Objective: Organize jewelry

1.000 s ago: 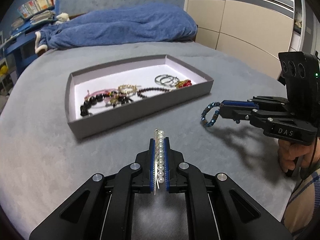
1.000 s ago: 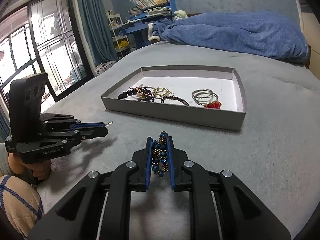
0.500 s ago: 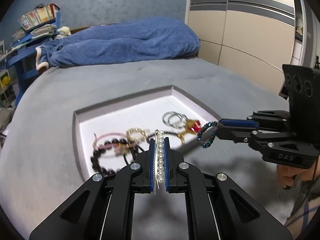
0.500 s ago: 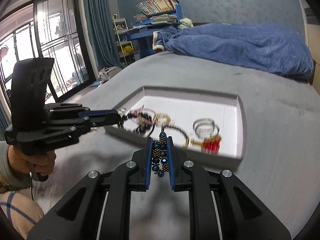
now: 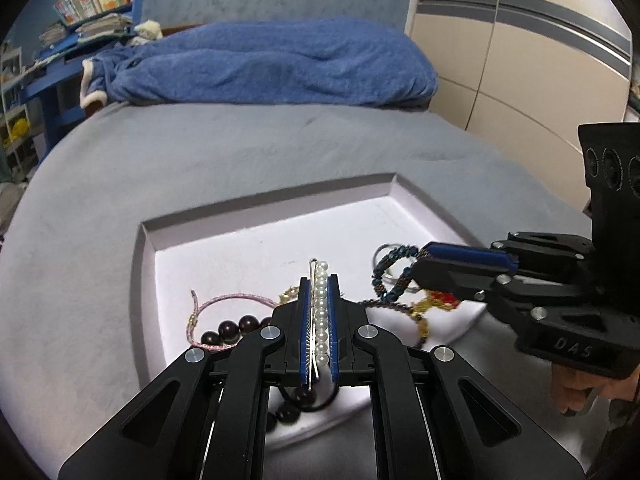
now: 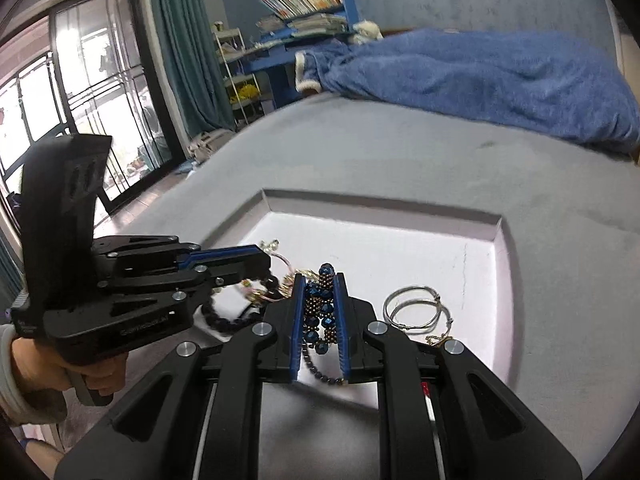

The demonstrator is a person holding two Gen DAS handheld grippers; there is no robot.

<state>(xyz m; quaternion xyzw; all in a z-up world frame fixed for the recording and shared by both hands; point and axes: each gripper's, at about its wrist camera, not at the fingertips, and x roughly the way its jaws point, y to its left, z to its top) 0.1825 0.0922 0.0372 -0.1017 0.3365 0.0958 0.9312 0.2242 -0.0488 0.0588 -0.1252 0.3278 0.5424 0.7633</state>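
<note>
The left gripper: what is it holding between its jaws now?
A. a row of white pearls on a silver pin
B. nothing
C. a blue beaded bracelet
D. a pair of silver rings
A: the left gripper is shut on the pearl pin; the blue bracelet sits in the right gripper.

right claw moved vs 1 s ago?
Yes. The right claw, shut on the blue beaded bracelet, has advanced from short of the shallow grey cardboard tray to over its floor.

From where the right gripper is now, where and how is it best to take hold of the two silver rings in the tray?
Probably from above, at the overlap where the silver rings cross: they lie flat on the tray floor. The right gripper must first release its blue bracelet.
</note>
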